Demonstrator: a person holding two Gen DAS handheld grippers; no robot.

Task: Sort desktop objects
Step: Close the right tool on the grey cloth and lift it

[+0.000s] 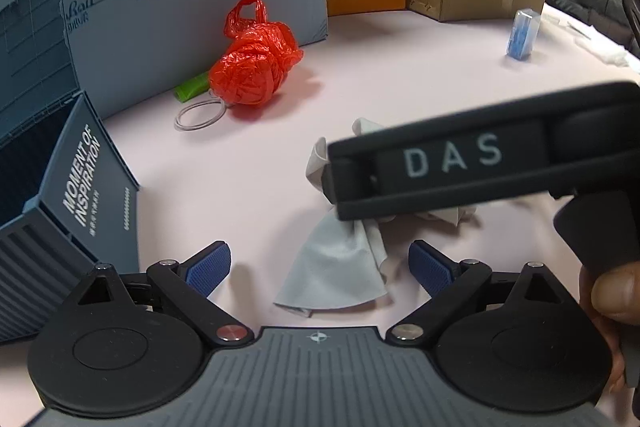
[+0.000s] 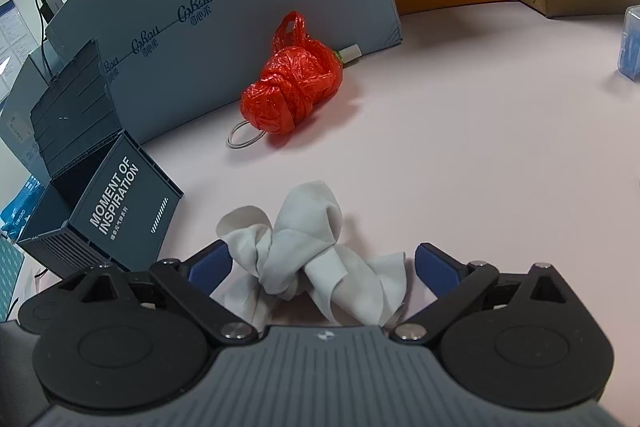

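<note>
— Dark storage box (image 2: 120, 203) at the desk's left edge, red bag (image 2: 292, 95) against the back boxes. And the grey cloth (image 2: 316, 251)?

— Near the front edge, between the right gripper (image 2: 322, 267)'s spread, unclenched jaws. Close on the knot. Left gripper (image 1: 320, 267) gapes too, empty, over the pale pink desk (image 2: 480, 147).

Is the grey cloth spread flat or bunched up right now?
Bunched up: the grey cloth is twisted into a knot-like heap with loose corners sticking up, lying on the table.

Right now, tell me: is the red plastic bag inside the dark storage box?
No, the red plastic bag lies on the table, apart from the storage box.
</note>
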